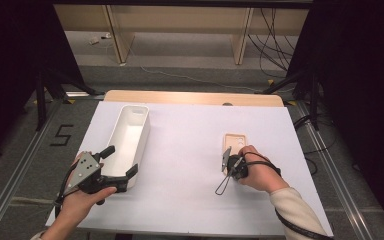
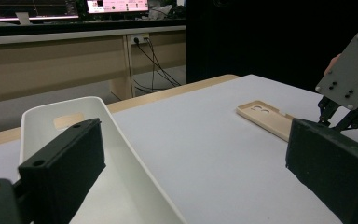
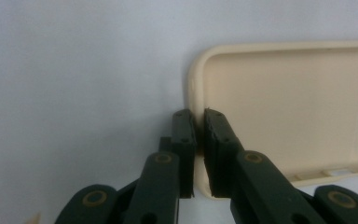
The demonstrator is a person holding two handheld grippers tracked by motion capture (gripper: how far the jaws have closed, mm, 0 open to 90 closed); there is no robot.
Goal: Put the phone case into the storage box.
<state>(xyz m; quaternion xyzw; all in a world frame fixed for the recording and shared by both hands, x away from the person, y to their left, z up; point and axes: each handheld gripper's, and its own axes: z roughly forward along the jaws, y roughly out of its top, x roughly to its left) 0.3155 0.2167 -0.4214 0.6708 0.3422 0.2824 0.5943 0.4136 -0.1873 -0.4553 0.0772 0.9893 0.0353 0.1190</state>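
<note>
White sheeting covers the table (image 1: 190, 150) in the high view, with a grey floor and pale wooden furniture legs beyond it. At about 9 o'clock on the sheet lies a long white tray (image 1: 130, 137), its length running toward 12. The left gripper (image 1: 122, 167), held in the person's left hand (image 1: 82, 200), sits at the tray's near end, one jaw on either side of the end wall, spread wide and gripping nothing. Toward 3 o'clock a beige phone case (image 1: 236, 142) lies flat, hollow side up. The right gripper (image 1: 228, 159), held in the right hand (image 1: 255, 170), meets the case's near edge.

Seen from the left gripper view, its two black jaws stand far apart, the tray (image 2: 121, 154) running away between them toward 11 o'clock. The phone case (image 2: 265, 116) lies at 2 o'clock on the sheet, well apart from the tray, with the other gripper's grey plate (image 2: 347, 74) just beside it.

Close up in the right gripper view, the jaws of the right gripper (image 3: 199, 122) are nearly together, pinching the side wall of the phone case (image 3: 284, 107), one pad outside the rim and one inside. The case stretches away toward 2 o'clock.
</note>
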